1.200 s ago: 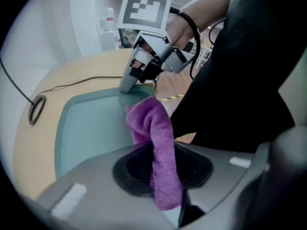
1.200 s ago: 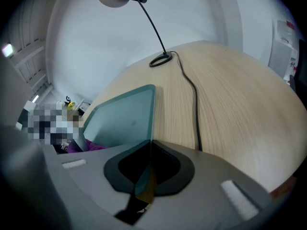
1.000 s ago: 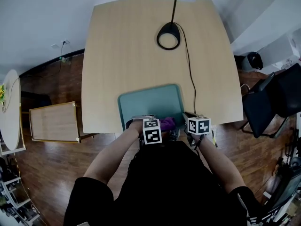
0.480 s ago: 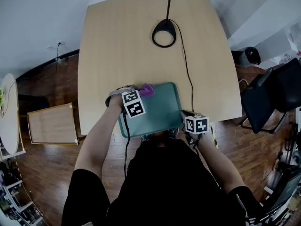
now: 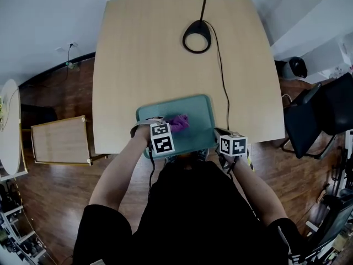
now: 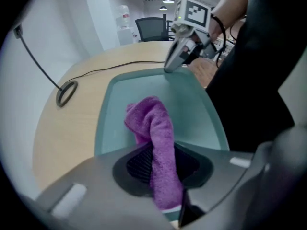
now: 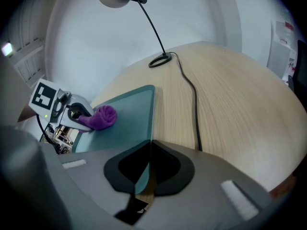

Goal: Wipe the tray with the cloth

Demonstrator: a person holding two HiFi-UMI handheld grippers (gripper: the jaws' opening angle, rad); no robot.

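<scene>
Since the earlier frame, the left tool (image 6: pixel 162 172) has been drawn with the cloth (image 5: pixel 179 122) from the far left corner of the tray (image 5: pixel 196 111) back toward the tray's middle. The right tool (image 7: pixel 146 169) has been kept at the tray's near right corner.

The pale wooden bench (image 5: pixel 143 54) is seen under the tray, and the tray lies at the bench's near edge, just before the person. Beyond the tray's far side, well apart from it, a black lamp (image 5: pixel 198 28) is stood on the bench. Its cord (image 5: pixel 223 87) is run down past the tray's right side.

The left tool is held over the tray's near left part. Its jaws are clamped together on the cloth, which is pinched between the dark pads. The right tool's jaws are closed on the thin rim of the tray at that near right corner.

The purple cloth is bunched in a roll. Its free end is laid on the tray's floor near the tray's middle, ahead of the left tool.
</scene>
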